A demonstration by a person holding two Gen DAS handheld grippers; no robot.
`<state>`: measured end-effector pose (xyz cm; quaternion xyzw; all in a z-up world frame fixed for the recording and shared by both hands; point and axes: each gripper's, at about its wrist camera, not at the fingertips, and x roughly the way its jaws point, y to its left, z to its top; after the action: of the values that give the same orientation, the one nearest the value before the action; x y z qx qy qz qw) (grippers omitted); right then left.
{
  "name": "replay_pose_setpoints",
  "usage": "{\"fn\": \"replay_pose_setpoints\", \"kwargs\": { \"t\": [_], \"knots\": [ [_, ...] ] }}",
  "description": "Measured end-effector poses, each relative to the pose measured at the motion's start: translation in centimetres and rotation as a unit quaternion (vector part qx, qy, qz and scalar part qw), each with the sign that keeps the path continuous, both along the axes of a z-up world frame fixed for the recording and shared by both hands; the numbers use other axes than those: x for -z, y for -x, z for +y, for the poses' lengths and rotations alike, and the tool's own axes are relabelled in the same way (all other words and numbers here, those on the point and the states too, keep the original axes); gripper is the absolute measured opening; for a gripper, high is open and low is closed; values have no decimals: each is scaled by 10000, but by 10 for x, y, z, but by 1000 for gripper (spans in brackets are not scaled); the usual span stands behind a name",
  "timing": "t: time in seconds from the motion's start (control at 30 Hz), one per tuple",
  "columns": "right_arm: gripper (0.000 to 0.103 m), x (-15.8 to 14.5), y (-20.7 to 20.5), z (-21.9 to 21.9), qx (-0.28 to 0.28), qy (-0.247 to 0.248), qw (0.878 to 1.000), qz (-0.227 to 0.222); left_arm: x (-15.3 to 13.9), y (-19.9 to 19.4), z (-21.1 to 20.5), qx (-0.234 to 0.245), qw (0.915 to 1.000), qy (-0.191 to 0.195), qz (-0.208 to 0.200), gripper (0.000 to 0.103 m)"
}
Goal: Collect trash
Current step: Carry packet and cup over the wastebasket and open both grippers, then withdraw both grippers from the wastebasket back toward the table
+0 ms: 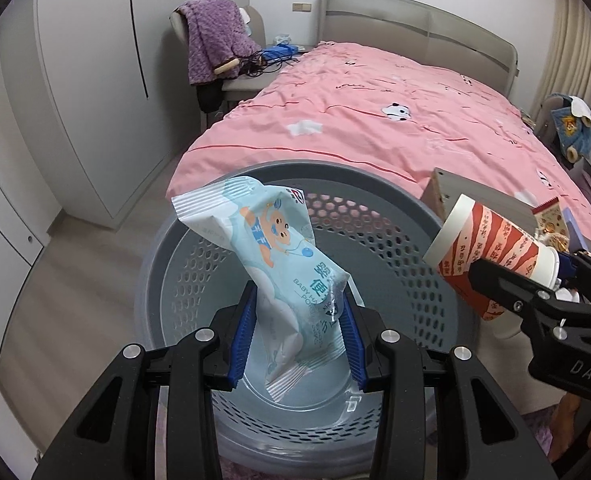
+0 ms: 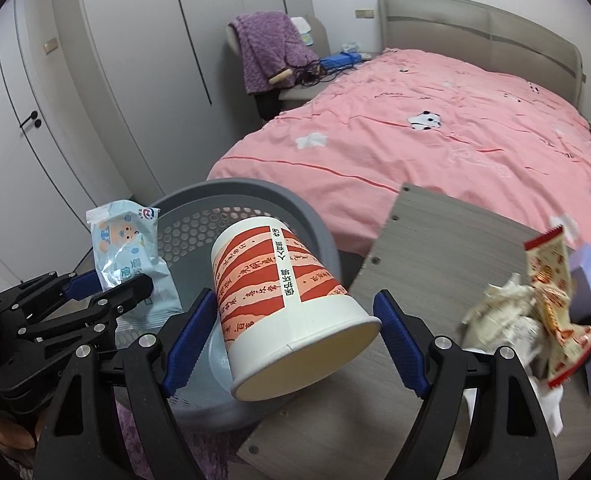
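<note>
The wipes packet (image 1: 291,276) hung above the grey basket (image 1: 375,184), pinched at its lower half by the left claw (image 1: 299,336). It looked soft and light, so a grip across the flat middle suits it. The paper cup (image 2: 291,304) lay tilted between the spread fingers of the right claw (image 2: 291,340), at the desk (image 2: 435,240) edge; it seemed light and easy to crush.
</note>
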<state>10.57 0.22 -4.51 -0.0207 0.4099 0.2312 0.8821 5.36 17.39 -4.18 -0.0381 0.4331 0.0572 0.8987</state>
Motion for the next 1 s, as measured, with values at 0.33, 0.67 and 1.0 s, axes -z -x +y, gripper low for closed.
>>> {"fn": "replay_pose_setpoints", "kwargs": {
  "t": [0.33, 0.67, 1.0],
  "knots": [
    [79, 3, -3, 16, -137, 96, 9999, 14, 6, -2, 16, -225, 9997, 44, 47, 41],
    [83, 0, 4, 19, -155, 127, 9998, -63, 4, 7, 24, -464, 9989, -29, 41, 61],
    [83, -2, 9, 19, -156, 119, 9998, -65, 2, 14, 25, -556, 9984, -81, 21, 62]
  ]
}}
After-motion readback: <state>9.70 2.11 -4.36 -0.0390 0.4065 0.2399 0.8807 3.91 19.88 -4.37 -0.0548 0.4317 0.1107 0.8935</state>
